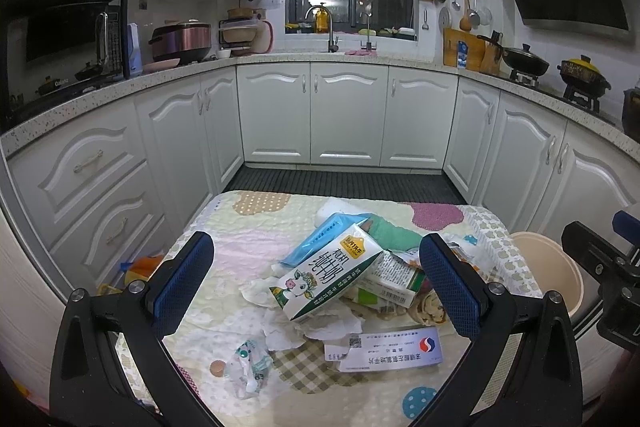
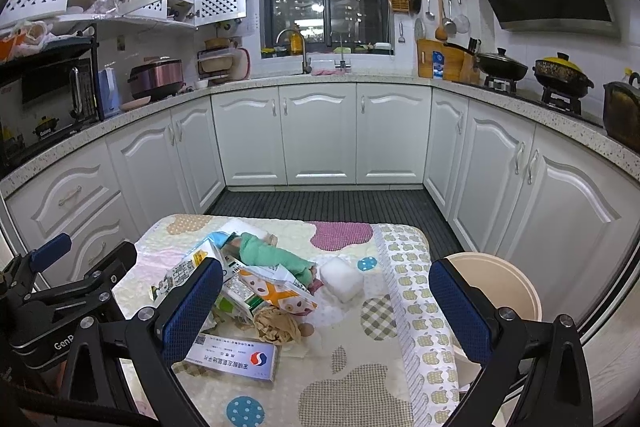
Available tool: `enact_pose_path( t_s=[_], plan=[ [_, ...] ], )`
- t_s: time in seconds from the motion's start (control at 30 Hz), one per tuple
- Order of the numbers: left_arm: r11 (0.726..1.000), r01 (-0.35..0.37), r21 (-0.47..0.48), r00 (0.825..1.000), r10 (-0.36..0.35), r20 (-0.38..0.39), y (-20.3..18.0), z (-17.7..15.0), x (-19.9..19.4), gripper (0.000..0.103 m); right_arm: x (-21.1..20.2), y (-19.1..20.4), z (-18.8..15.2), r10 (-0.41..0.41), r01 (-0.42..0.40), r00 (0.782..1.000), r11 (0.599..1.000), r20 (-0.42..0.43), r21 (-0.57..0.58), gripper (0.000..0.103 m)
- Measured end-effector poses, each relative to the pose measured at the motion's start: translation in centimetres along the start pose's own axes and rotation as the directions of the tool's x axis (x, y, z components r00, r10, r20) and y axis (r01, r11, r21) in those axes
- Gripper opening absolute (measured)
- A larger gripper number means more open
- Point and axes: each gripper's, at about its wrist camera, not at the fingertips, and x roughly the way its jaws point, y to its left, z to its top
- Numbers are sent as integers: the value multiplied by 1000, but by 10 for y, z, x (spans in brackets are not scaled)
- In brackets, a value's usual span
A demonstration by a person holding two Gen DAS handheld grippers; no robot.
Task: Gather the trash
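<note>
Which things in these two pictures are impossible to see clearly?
- Beige round plastic bin: inside hidden by its rim, right wrist view.
- White milk carton with green print: partly hidden behind the right gripper finger.
- White flat medicine box: small print unreadable.
- Left gripper: body cut off at the bottom edge.

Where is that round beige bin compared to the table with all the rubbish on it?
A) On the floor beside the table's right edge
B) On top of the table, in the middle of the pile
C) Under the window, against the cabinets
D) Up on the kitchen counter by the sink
A: the beige bin stands low, right beside the right edge of the quilt-covered table, apart from the trash pile on top.
</note>
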Motion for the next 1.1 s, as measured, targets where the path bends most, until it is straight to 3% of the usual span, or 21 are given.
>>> enact_pose_path(
  t_s=[1.1],
  plan=[
    [1000,12,-1,1000,-12,7,-5,-6,-2,102,-3,-10,-1,-15,15,1000,1000,-4,19,102]
  ],
)
